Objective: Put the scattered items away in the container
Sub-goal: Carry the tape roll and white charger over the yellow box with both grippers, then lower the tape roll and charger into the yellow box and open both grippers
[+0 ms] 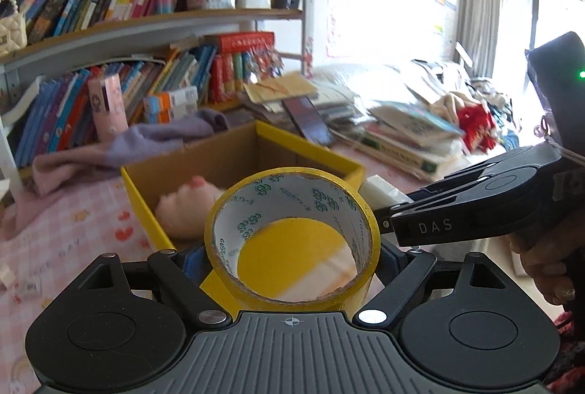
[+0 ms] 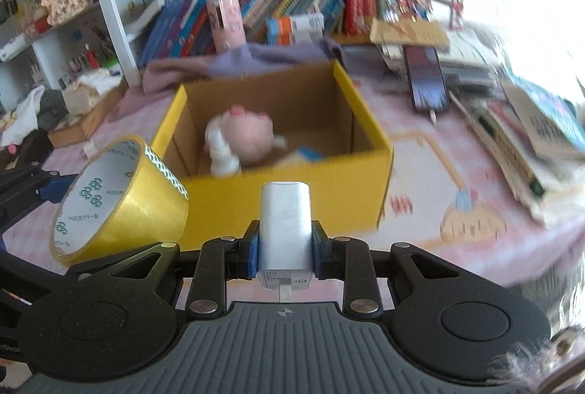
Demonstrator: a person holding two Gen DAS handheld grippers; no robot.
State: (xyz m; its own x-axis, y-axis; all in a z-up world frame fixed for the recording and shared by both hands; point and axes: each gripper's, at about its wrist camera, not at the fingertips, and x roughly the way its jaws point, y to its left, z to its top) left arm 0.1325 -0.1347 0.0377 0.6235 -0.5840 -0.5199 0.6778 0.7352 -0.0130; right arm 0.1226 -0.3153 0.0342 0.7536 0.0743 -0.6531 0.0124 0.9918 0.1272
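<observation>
On the pink-patterned worktop (image 2: 420, 182), at 12 o'clock from both grippers: one yellow cardboard box (image 2: 292, 196), open-topped, already holding a pink plush toy (image 2: 248, 134), a white bottle (image 2: 221, 152) and a blue item, too blurred to identify.

Left gripper (image 1: 292, 266): clamped across a roll of yellow tape (image 1: 292, 240), jaws wide on its outer wall, roll raised clear of the worktop, short of the box's near wall.

Right gripper (image 2: 285, 244): clamped on a white charger (image 2: 285, 222), held upright at 6 o'clock of the box.

Step in hand: carrying both items to the container. Next move calls for bringing each over the rim, lowering, then releasing into free floor at 3 o'clock of the plush toy.

Behind, at 12 o'clock: bookshelves (image 1: 146, 24).
</observation>
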